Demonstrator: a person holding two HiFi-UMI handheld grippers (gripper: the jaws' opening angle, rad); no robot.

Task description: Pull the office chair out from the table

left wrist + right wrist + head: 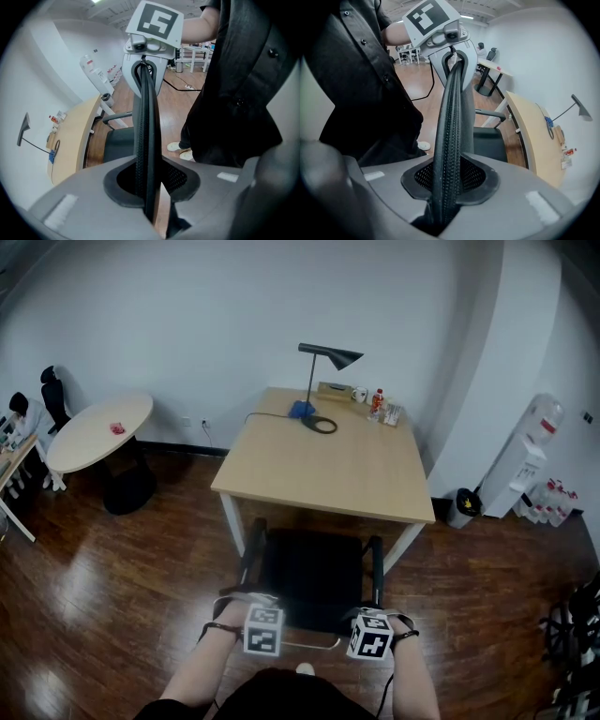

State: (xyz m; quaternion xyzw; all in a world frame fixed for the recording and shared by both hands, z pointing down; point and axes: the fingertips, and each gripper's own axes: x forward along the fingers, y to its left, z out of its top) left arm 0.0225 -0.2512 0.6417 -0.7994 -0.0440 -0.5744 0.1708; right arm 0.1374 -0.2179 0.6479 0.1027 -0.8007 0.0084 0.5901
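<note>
The black office chair (314, 579) stands with its seat half under the light wooden table (328, 460). Seen edge-on, its mesh backrest (146, 117) runs between both pairs of jaws. My left gripper (149, 180) is shut on the backrest's top rim near its left end, and in the head view this left gripper (255, 607) sits by the left armrest. My right gripper (449, 180) is shut on the same backrest (450, 117) near its right end, by the right armrest in the head view (373, 615). Both point steeply down. The person in dark clothes stands right behind the chair.
A black desk lamp (323, 381), a blue object and small bottles stand at the table's far edge. A round white table (98, 432) stands at the left and a water dispenser (527, 465) at the right, with a bin (461, 507) beside it. The floor is dark wood.
</note>
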